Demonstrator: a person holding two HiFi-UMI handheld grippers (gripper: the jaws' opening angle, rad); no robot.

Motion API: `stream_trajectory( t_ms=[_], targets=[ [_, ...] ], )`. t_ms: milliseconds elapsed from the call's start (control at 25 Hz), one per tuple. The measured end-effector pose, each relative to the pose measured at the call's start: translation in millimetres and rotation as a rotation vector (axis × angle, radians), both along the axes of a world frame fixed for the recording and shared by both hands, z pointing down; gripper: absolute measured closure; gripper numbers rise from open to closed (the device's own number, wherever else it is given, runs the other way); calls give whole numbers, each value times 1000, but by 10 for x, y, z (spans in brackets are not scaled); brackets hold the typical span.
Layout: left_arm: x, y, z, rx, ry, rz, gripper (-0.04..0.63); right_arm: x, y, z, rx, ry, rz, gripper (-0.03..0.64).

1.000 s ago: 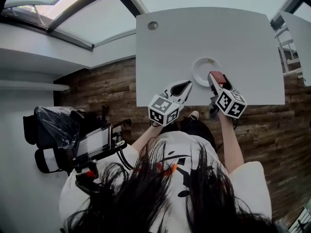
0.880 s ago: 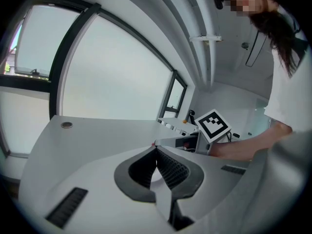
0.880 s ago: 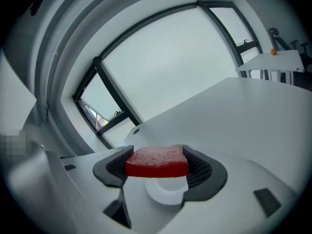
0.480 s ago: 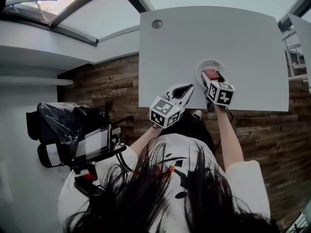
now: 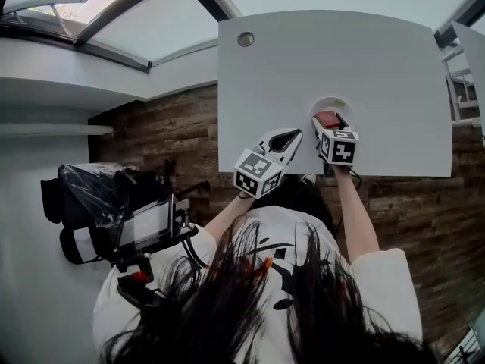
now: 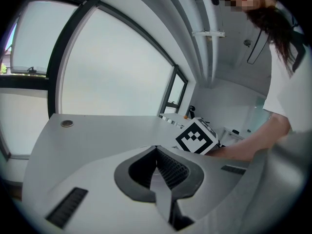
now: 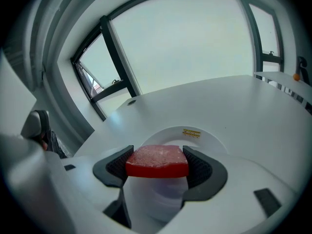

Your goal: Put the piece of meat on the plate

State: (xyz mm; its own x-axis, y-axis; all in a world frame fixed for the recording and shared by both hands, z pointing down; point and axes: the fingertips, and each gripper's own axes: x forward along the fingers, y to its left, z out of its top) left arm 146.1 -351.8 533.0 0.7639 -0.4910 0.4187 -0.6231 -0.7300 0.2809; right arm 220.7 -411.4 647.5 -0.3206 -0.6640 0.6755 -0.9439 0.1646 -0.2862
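My right gripper [image 5: 329, 121] [image 7: 157, 167] is shut on a red piece of meat [image 7: 157, 161] [image 5: 326, 118], which spans the gap between both jaws. It hangs over the near part of a white plate [image 7: 195, 137] [image 5: 331, 103] on the white table [image 5: 364, 59]. I cannot tell whether the meat touches the plate. My left gripper [image 5: 289, 136] [image 6: 157, 161] sits to the left over the table's near edge, its jaws shut with nothing between them.
A small round metal cap [image 5: 245, 39] [image 6: 67, 124] is set in the table's far left corner. The plate bears a small yellow sticker [image 7: 191, 133]. Another white table [image 5: 468, 48] stands to the right. Wood floor [image 5: 174, 139] lies left of the table.
My right gripper carried the meat from the plate's right edge leftwards over the plate across the frames. The left gripper has barely moved.
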Motion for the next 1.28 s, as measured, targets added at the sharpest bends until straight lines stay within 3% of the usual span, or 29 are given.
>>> stream_trajectory(
  t_ms=[400, 760, 1280],
  targets=[
    [16, -219, -90, 17, 26, -1, 591, -74, 86, 87, -22, 194, -117, 298],
    [-40, -313, -128, 24, 34, 16, 591, -60, 110, 176, -99, 161, -79, 298],
    [-252, -377, -209, 24, 57, 22, 591, -129, 109, 119, -113, 166, -23, 298]
  ],
)
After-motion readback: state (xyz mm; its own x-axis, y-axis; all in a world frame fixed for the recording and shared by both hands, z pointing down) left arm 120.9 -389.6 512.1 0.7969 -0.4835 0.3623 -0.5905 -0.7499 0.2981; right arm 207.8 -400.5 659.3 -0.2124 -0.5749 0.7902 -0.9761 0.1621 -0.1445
